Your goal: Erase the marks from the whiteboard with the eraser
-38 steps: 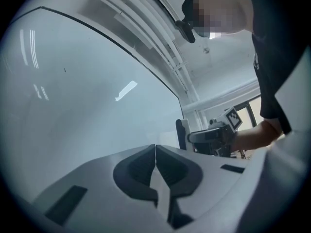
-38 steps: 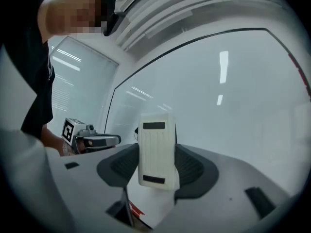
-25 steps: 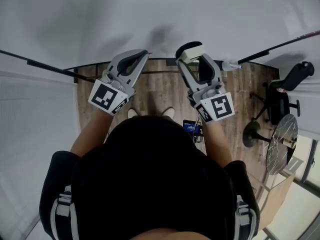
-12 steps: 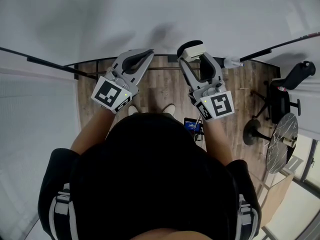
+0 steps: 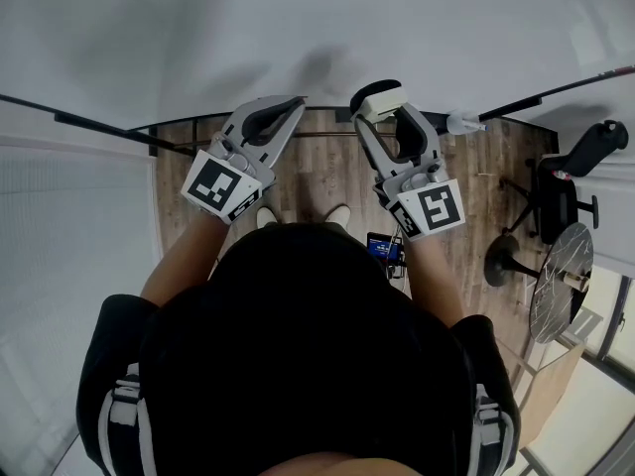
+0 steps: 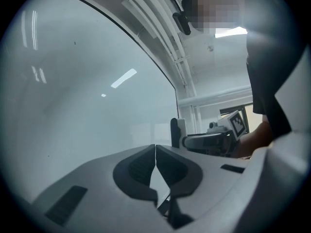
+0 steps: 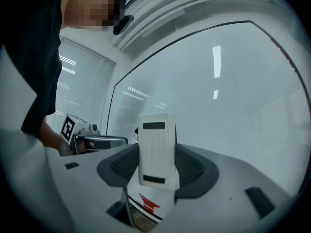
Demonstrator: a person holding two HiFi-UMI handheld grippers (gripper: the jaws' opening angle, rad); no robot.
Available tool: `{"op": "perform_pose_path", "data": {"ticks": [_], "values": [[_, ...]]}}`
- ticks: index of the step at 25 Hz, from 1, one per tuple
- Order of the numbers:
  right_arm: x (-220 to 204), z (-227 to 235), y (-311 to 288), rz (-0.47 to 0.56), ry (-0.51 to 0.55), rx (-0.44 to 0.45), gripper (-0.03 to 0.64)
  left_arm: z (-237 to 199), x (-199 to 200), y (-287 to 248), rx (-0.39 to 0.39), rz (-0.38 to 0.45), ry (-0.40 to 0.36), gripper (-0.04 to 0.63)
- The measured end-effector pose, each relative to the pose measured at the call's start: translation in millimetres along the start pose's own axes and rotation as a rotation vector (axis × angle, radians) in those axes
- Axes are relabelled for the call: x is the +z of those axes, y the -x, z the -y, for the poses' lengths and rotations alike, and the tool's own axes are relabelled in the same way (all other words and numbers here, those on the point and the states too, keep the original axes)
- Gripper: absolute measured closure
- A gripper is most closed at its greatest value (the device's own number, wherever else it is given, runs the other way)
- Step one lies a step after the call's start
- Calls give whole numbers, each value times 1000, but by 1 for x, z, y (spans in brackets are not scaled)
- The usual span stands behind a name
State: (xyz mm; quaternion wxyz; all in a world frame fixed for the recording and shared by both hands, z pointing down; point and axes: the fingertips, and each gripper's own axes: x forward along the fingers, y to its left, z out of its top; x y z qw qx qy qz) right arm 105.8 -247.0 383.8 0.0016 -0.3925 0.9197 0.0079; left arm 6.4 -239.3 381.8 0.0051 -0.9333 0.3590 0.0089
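Observation:
The whiteboard point(image 5: 317, 28) fills the top of the head view and looks plain white, with no marks that I can make out on it. My right gripper point(image 5: 382, 107) is shut on the white eraser point(image 7: 156, 149), whose end point(image 5: 379, 95) is at the board's lower edge. In the right gripper view the eraser stands upright between the jaws, in front of the board point(image 7: 233, 96). My left gripper point(image 5: 278, 112) is shut with nothing in it, its tips point(image 6: 155, 152) pointing at the board point(image 6: 73, 91), just left of the right gripper.
A black rail point(image 5: 89, 125) runs along the board's lower edge. Below lies a wooden floor point(image 5: 327, 181). A black office chair point(image 5: 571, 177) and a round stand point(image 5: 556, 286) are at the right. The person's feet point(image 5: 337, 216) are close to the board.
Both grippers have shifted slightly up and to the right toward the board's lower edge. The eraser stays held in the right gripper.

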Motion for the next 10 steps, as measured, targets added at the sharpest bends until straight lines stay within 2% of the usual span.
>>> {"op": "perform_pose_path", "data": {"ticks": [10], "values": [[-4, -1, -4, 1, -24, -3, 387, -1, -3, 4, 8, -3, 10, 589]]}}
